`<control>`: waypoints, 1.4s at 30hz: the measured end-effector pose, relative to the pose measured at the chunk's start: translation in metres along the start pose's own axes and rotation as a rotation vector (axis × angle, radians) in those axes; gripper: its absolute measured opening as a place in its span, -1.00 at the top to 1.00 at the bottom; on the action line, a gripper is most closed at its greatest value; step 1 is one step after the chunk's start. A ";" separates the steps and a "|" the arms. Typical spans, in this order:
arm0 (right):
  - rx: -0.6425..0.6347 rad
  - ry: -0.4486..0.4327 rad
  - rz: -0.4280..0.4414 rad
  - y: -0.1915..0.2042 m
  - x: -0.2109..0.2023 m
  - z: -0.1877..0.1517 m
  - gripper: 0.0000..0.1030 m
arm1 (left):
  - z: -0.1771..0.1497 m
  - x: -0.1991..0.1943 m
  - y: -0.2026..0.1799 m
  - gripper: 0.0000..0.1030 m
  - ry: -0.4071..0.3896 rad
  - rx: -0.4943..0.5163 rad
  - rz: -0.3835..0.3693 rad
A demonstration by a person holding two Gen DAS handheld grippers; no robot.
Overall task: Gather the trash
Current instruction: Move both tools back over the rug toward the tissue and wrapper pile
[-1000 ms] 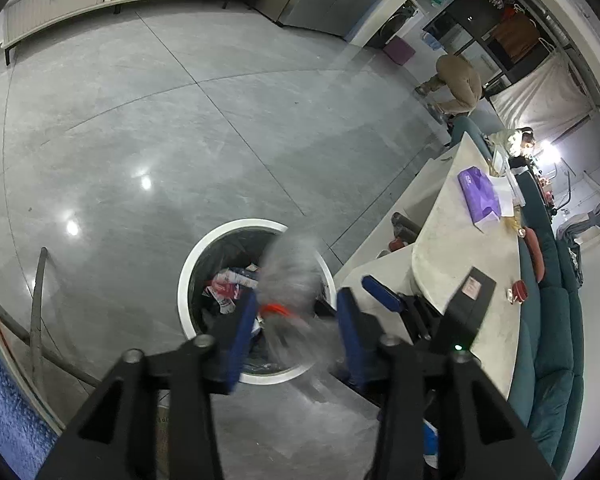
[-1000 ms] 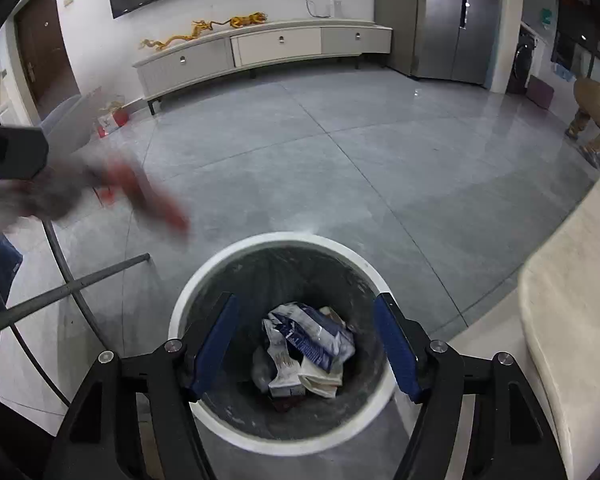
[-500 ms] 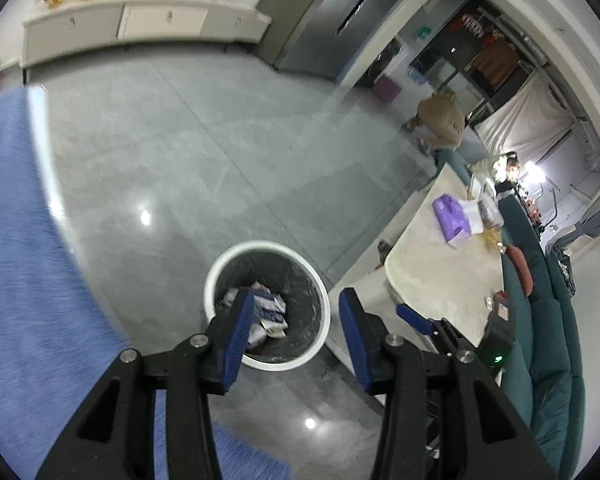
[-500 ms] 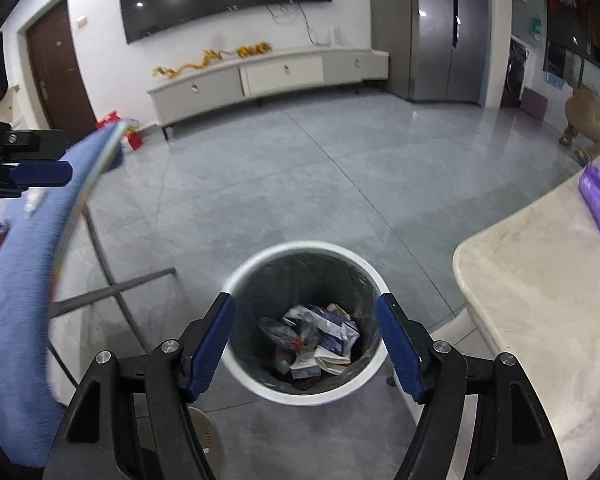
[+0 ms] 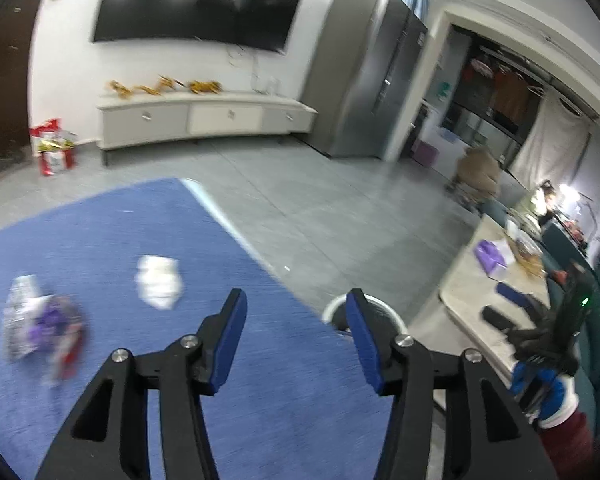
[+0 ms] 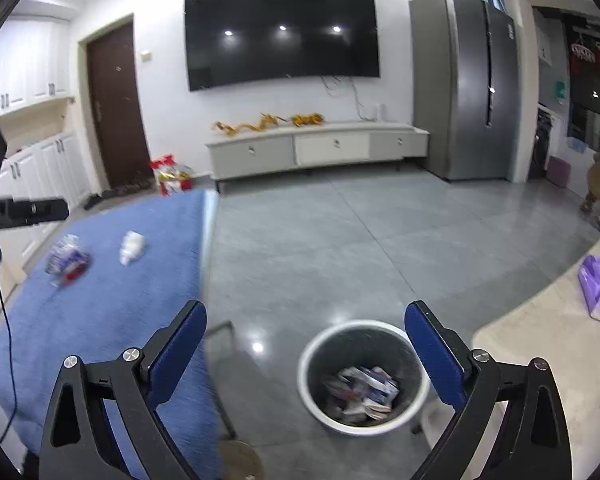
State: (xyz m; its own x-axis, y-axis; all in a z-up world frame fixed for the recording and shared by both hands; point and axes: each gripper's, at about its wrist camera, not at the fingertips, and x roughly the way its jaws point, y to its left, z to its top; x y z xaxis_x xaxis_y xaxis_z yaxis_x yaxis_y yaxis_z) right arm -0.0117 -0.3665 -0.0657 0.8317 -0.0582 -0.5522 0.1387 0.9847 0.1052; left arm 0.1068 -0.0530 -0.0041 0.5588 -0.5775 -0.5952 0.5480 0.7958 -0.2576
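Both grippers empty, jaws apart — left gripper [image 5: 296, 320] faces two wrappers [image 5: 44, 328] beside the bin [image 6: 364, 376], presumably next.

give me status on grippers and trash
Left gripper open, empty. Right gripper open, empty. White wrapper and crumpled packet on blue tabletop. Path unobstructed.

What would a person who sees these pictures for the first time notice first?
Probably the blue-covered table at the left, with two pieces of trash on it: a white crumpled paper and a purple and red wrapper. Next, the white bin on the grey floor beside the table, with wrappers inside. Both the left gripper and the right gripper are open and empty.
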 end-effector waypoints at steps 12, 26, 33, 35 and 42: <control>-0.019 -0.108 0.147 0.080 -0.017 0.046 -0.99 | -0.042 -0.095 0.114 -0.23 -0.092 -0.084 0.218; -0.138 -0.080 0.248 0.157 0.008 0.062 -0.99 | -0.088 -0.155 0.223 -0.38 -0.155 -0.271 0.379; -0.178 0.002 0.264 0.183 0.043 0.060 -0.99 | -0.105 -0.138 0.254 -0.38 -0.096 -0.301 0.389; -0.196 0.030 0.269 0.193 0.057 0.059 -0.99 | -0.104 -0.123 0.257 -0.38 -0.074 -0.296 0.378; -0.240 0.108 0.294 0.224 0.104 0.058 -0.99 | -0.083 -0.066 0.268 -0.38 -0.017 -0.250 0.353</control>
State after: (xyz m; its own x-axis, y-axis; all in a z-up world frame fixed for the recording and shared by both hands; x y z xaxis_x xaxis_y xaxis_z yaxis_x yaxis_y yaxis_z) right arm 0.1369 -0.1612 -0.0518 0.7542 0.2374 -0.6123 -0.2376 0.9678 0.0825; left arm 0.1650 0.2134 -0.0965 0.6960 -0.2632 -0.6680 0.1553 0.9635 -0.2178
